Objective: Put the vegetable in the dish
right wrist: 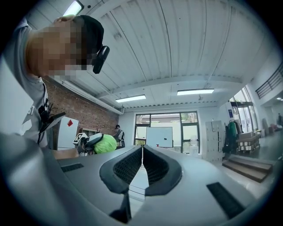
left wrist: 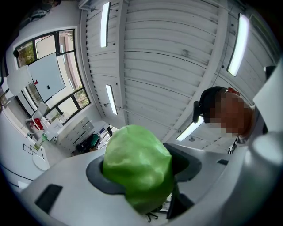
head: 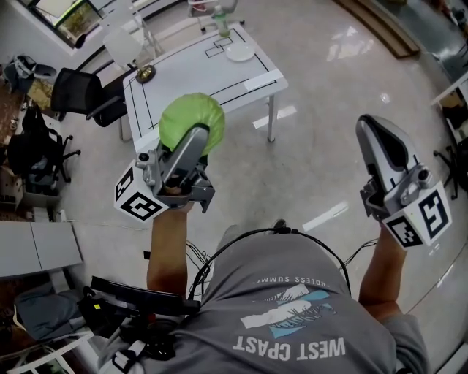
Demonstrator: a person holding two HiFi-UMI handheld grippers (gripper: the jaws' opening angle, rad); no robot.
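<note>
A round green leafy vegetable (head: 191,117) sits between the jaws of my left gripper (head: 196,135), held in the air in front of the person. In the left gripper view the vegetable (left wrist: 137,170) fills the gap between the two jaws, which press on it. My right gripper (head: 380,139) is held up at the right with nothing in it, and its jaws (right wrist: 142,150) meet along a thin line. A white dish (head: 240,52) lies at the far end of the white table (head: 190,77) ahead. From the right gripper view the vegetable (right wrist: 105,144) shows off to the left.
On the table stand a green bottle (head: 221,22) beyond the dish and a small dark bowl (head: 145,73) at its left corner. A black office chair (head: 80,91) stands left of the table. Shiny floor lies between the person and the table.
</note>
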